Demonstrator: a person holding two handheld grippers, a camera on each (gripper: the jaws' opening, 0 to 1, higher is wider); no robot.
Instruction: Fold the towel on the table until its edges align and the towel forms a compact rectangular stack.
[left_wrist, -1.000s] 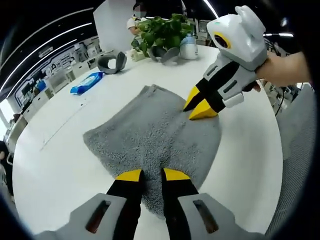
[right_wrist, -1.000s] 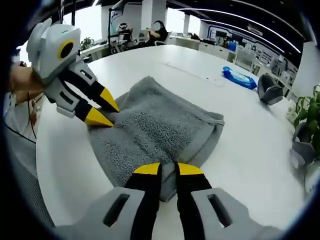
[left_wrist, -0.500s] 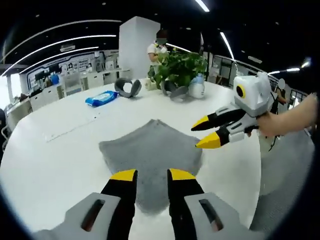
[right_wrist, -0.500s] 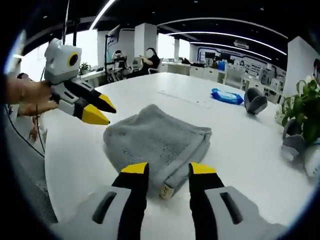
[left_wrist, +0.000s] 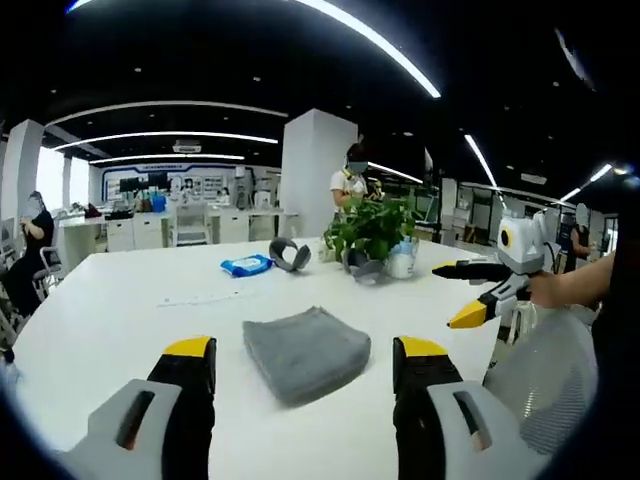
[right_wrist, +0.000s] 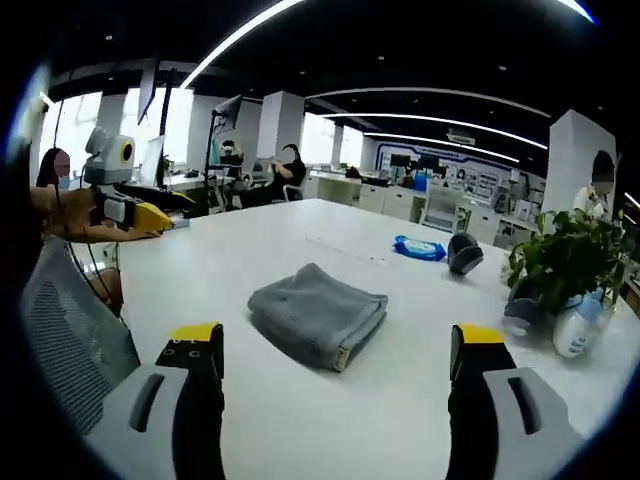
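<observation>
- Both grippers have pulled back off the towel since a second ago, jaws now spread wide.
- Left gripper view: left gripper (left_wrist: 305, 352) empty; one folded grey towel (left_wrist: 306, 352) on white table (left_wrist: 120, 310); right gripper (left_wrist: 456, 294) hovers apart.
- Right gripper view: right gripper (right_wrist: 336, 339) empty; one towel (right_wrist: 318, 314); one blue packet (right_wrist: 414, 248).

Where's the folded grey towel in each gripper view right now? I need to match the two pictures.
Left gripper view: the towel lies at lower centre, on the white table between that view's two jaws.
Right gripper view: the towel lies just left of centre, beyond the jaws.
Shared landmark: the blue packet on the table behind the towel.
</observation>
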